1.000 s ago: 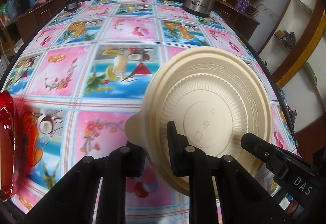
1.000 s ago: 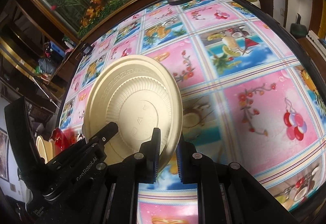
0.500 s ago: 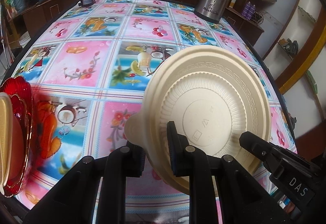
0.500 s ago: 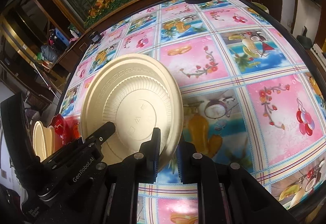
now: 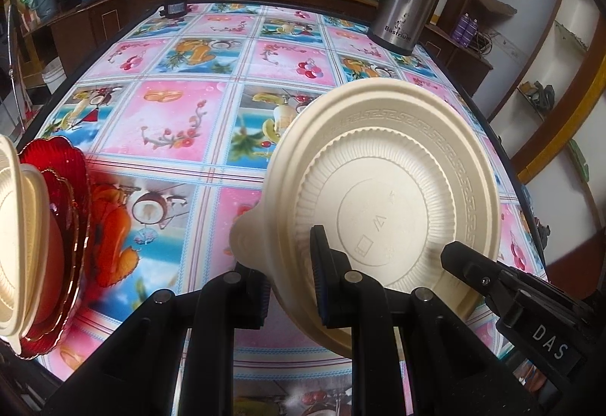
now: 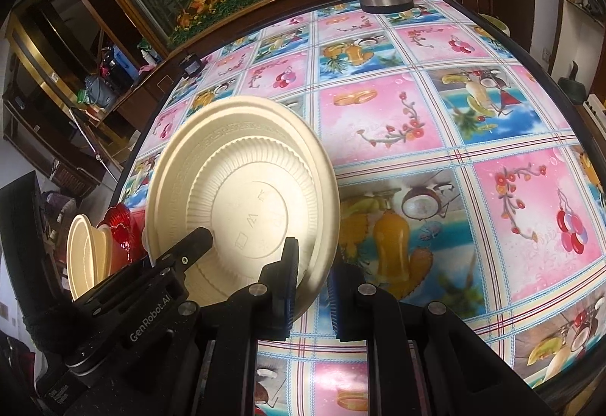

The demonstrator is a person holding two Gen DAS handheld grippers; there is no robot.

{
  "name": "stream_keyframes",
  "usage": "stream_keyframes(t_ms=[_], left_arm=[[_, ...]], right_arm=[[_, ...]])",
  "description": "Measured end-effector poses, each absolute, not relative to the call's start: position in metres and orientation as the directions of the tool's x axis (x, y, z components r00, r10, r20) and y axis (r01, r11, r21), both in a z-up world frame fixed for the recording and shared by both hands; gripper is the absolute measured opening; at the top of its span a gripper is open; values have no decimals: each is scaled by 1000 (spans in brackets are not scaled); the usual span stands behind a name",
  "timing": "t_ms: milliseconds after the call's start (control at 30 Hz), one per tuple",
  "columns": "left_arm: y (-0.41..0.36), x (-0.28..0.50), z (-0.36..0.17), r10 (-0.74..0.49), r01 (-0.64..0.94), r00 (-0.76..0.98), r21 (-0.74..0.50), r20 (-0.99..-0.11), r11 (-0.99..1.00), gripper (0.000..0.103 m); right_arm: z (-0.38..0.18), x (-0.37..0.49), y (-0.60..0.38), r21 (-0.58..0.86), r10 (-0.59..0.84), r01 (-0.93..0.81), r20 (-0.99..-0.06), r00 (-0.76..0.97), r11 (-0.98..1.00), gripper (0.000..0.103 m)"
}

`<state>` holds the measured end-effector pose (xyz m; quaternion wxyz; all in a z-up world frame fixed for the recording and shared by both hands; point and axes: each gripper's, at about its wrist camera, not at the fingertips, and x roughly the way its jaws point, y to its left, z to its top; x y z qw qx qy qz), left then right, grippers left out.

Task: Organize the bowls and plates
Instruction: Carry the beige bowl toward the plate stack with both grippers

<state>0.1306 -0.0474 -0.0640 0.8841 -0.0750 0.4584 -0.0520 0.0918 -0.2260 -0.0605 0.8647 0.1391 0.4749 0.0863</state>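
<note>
Above the tablecloth point(image 5: 181, 120) | cream plate point(image 5: 382, 189) on edge, underside facing cameras | left gripper point(image 5: 289, 287) and right gripper point(image 6: 312, 287) both pinching rim

Left gripper point(image 5: 289, 279) and right gripper point(image 6: 312, 281), fingers nearly closed, angled downward.

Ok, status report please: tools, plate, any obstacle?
Left tool and right tool shut on cream plate, held tilted above table. Red dish stack at left. Path clear.

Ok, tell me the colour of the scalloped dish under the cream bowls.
Translucent red, with a thin gold rim: the scalloped dish, clearest in the left wrist view.
</note>
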Motion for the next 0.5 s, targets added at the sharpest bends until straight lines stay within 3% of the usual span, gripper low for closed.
stream_keyframes(t_ms=[500], left_arm=[[-25,114,-45,-134,-9,626,-178,-768,984,16]], right_arm=[[-42,82,-205,325,316,-87,-768,557,942,14]])
